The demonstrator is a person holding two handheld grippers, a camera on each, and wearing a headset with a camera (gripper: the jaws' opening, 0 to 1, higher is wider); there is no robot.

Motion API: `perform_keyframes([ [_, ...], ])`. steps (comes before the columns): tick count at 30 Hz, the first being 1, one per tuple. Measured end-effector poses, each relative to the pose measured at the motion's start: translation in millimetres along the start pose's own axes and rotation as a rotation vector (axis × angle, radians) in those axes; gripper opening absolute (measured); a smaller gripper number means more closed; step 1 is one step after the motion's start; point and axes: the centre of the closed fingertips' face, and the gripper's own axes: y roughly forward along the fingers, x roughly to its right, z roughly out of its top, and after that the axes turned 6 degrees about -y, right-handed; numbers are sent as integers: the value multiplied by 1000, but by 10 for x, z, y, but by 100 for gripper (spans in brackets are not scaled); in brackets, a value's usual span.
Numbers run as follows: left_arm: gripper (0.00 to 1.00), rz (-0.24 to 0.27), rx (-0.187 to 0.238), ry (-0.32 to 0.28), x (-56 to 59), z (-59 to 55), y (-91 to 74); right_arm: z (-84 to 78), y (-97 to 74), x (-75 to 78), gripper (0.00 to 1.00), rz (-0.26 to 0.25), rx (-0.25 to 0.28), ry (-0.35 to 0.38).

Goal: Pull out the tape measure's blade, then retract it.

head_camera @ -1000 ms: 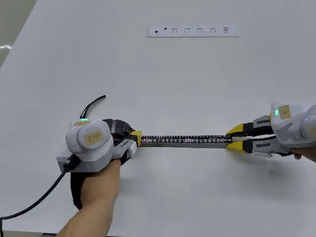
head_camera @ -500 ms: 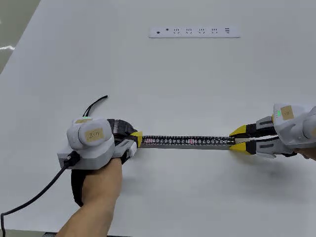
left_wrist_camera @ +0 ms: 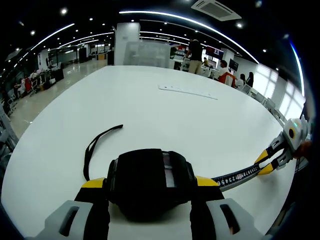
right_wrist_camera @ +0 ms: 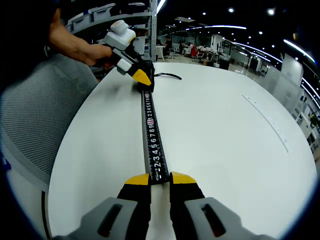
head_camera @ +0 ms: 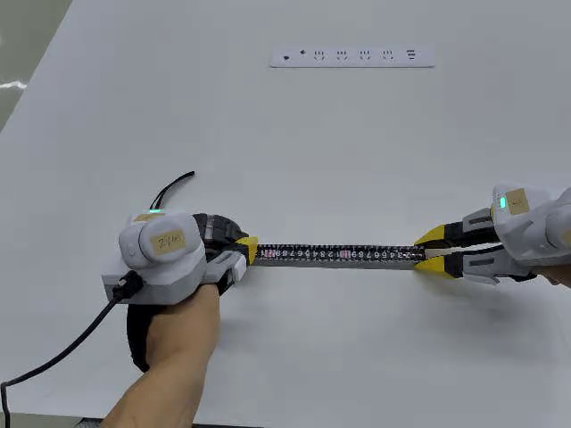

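The black tape measure case (left_wrist_camera: 150, 181) rests on the white table, with my left gripper (head_camera: 241, 253) shut on its sides. Its wrist strap (left_wrist_camera: 95, 145) trails off behind it. The dark blade (head_camera: 339, 255) with white numbers runs flat along the table from the case to my right gripper (head_camera: 432, 250), which is shut on the blade's end. In the right gripper view the blade (right_wrist_camera: 152, 137) stretches from between the yellow fingertips (right_wrist_camera: 135, 179) up to the case (right_wrist_camera: 145, 75). In the left gripper view my right gripper (left_wrist_camera: 265, 163) appears at the far right.
A white power strip (head_camera: 352, 57) lies flat at the far side of the table. A black cable (head_camera: 62, 357) runs from the left gripper toward the near table edge. A grey mesh chair back (right_wrist_camera: 30, 125) stands beside the table edge.
The blade's visible length is about the same. Both grippers keep their hold; the right one has shifted very slightly to the right over the second.
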Motion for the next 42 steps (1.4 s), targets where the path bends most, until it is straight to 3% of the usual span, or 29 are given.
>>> perform_keyframes([
  [42,63,-22,-5,-26,-7,-5,-3,215,159,-12,12,15,32,3],
])
